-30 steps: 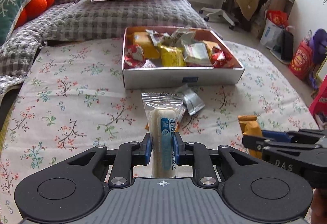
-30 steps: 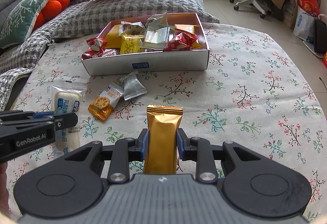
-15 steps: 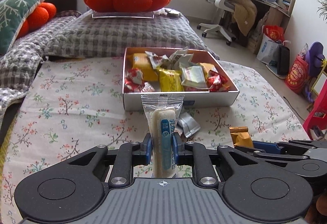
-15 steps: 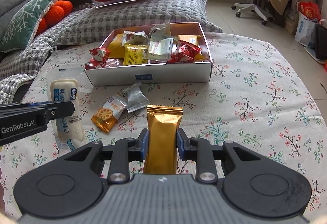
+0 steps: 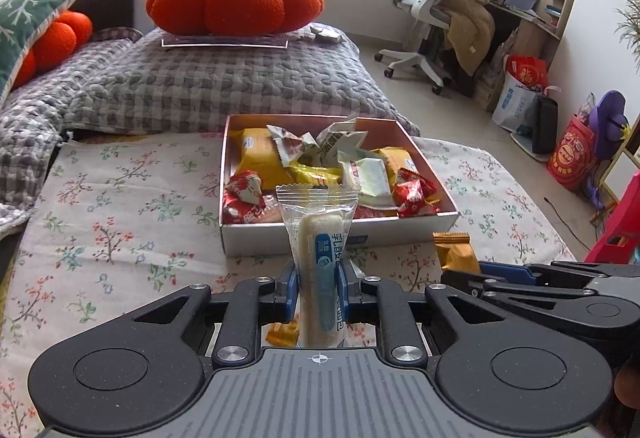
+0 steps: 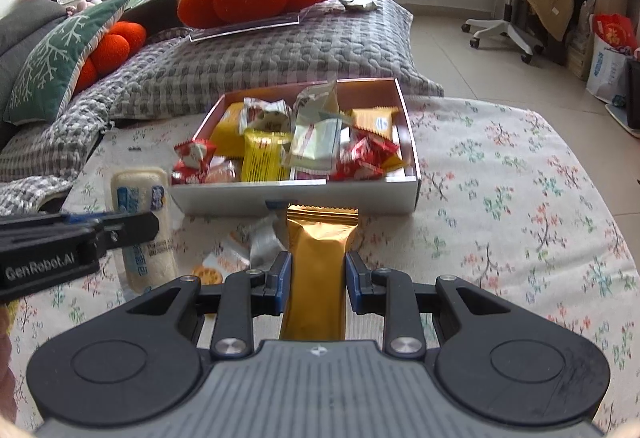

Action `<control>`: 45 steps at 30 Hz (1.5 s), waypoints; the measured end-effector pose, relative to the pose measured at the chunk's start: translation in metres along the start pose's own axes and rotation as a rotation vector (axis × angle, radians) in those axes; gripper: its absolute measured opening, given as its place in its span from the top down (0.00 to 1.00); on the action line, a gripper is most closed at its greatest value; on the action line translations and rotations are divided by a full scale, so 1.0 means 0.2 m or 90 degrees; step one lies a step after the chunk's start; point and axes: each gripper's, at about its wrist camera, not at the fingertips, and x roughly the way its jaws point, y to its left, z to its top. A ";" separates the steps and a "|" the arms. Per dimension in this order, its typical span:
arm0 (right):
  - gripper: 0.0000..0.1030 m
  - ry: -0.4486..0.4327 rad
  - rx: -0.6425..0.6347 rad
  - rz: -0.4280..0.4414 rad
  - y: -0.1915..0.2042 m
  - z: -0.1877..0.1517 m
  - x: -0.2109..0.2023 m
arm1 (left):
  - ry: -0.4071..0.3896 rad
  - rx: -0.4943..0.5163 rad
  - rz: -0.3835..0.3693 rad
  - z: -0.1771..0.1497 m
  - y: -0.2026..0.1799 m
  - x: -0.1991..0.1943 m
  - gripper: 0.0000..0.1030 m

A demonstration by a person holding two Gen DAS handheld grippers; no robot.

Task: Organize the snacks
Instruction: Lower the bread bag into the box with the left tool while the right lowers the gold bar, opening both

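My left gripper [image 5: 318,288] is clamped on a soft white roll [image 5: 320,270] in a clear crinkly wrapper with a blue label, standing upright between the blue fingers [image 5: 289,292]. My right gripper [image 6: 318,284] is closed on a glossy gold foil bar [image 6: 318,270] with a serrated top seam, also upright. Both packets are held above the floral cloth surface [image 6: 520,206], just short of the box [image 6: 304,194]. The box is a shallow white cardboard rectangle, heaped with crumpled red, yellow and pale green wrappers. Two packets lie flat on the surface beside its near wall: a silver foil one [image 6: 262,242] and an orange one [image 6: 218,264]. Behind the box I see a grey quilted blanket [image 5: 224,86] and a plush orange pumpkin cushion [image 5: 236,4].
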 end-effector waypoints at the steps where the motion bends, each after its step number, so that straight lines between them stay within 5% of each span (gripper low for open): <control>1: 0.75 -0.001 0.000 0.002 0.00 0.02 0.01 | 0.001 -0.002 -0.002 0.02 0.01 0.02 0.83; 20: 0.75 -0.015 0.049 0.055 -0.08 0.43 0.27 | 0.002 -0.047 -0.016 0.48 0.17 0.41 0.83; 31: 0.75 -0.004 0.068 0.081 -0.05 0.54 0.49 | 0.036 -0.041 -0.008 0.48 0.23 0.64 0.83; 41: 0.73 -0.011 0.067 0.097 0.03 0.55 0.57 | 0.033 -0.042 -0.009 0.49 0.25 0.63 0.78; 45: 0.64 -0.017 0.088 0.089 -0.01 0.56 0.54 | 0.017 -0.044 -0.008 0.51 0.24 0.56 0.71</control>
